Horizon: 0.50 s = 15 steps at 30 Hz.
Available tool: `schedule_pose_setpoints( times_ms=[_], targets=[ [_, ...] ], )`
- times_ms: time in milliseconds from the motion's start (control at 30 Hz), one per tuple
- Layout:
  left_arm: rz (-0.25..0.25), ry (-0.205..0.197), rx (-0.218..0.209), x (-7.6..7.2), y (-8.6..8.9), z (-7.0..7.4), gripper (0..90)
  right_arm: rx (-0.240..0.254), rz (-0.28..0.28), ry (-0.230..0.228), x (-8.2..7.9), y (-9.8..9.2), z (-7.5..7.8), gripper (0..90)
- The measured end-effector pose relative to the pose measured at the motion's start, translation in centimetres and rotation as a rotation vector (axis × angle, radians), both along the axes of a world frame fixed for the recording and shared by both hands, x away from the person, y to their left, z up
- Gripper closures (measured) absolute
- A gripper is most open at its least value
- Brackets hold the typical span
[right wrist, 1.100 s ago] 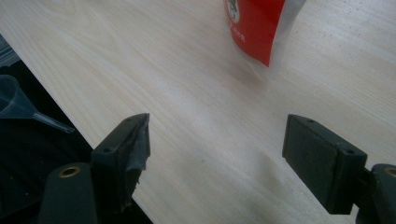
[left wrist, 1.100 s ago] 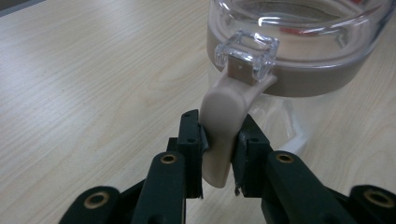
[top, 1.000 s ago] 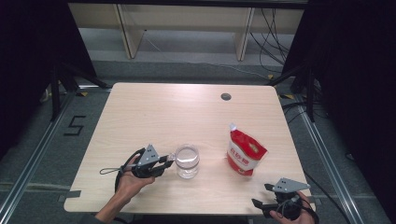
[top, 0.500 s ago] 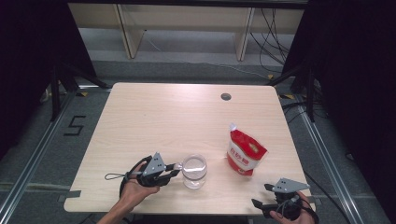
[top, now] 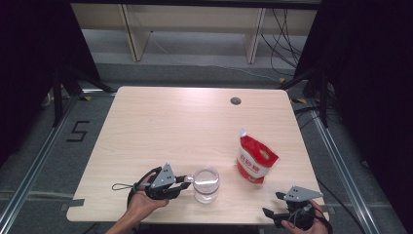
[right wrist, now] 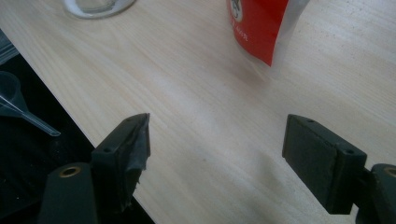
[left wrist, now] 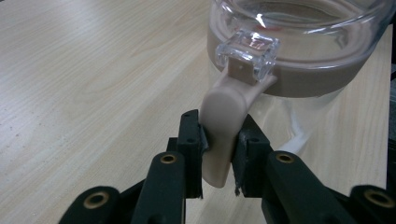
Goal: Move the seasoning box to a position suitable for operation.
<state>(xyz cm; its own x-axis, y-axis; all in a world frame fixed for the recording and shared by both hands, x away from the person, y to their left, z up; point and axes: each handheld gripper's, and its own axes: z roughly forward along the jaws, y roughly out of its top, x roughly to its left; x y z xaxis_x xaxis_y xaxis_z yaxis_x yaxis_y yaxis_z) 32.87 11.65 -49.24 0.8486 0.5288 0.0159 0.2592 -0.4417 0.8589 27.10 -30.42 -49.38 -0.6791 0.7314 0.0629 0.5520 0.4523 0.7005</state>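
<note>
Both grippers are black, each topped by a grey three-cornered plate: the left gripper (top: 186, 183) sits at the lower left of the high view, the right gripper (top: 271, 205) at the lower right. A thin black cable loops off the left one. Up close, the jaws are blocky black bars with brass-ringed screw holes, small screws and worn dark pads.

Floor marking "5" (top: 78, 131) at 9 o'clock off the table (top: 160, 122). Red pouch (top: 255, 161) at 4 o'clock carries print, too small to read.
</note>
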Motion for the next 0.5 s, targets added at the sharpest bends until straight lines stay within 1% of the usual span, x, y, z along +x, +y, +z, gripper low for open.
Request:
schedule_pose_setpoints(
  times_ms=[67,133,167,233,267,333,367,400,433,467,500],
  targets=[
    [0.001,0.005,0.001,-0.14,-0.03,0.02,75.0,-0.001,0.007,0.0,0.02,-0.05,0.04,24.5],
    [-0.009,0.014,0.004,-0.25,-0.07,0.05,75.0,0.0,-0.001,0.0,-0.02,0.03,0.03,24.5],
    [-0.01,0.009,0.01,-0.32,-0.06,0.05,74.9,-0.001,0.001,0.001,-0.02,0.06,0.03,24.5],
    [-0.017,0.01,0.006,-0.36,-0.11,0.05,74.9,0.002,0.002,0.002,-0.06,0.13,0.0,24.5],
    [-0.023,0.016,0.001,-0.44,-0.23,0.03,75.0,0.001,0.006,-0.001,-0.01,0.12,0.03,24.5],
    [-0.009,0.01,0.009,-0.52,-0.23,0.06,74.8,0.001,0.006,0.0,0.0,0.12,0.02,24.5],
    [-0.009,0.01,0.009,-0.52,-0.23,0.06,74.7,0.001,0.006,0.0,0.0,0.1,0.02,24.6],
    [-0.015,0.009,0.005,-0.55,-0.22,0.06,74.3,0.005,-0.002,0.011,-0.1,0.16,0.04,24.5],
    [-0.015,0.009,0.005,-0.55,-0.22,0.06,73.3,0.005,-0.002,0.011,-0.1,0.16,0.04,24.5],
    [-0.015,0.027,-0.008,-0.7,-0.27,-0.06,69.9,0.005,-0.006,0.011,-0.12,0.12,0.05,24.5],
    [-0.025,0.028,-0.003,-0.76,-0.32,-0.13,66.1,0.001,-0.001,0.006,-0.06,0.07,0.04,24.5]
  ],
)
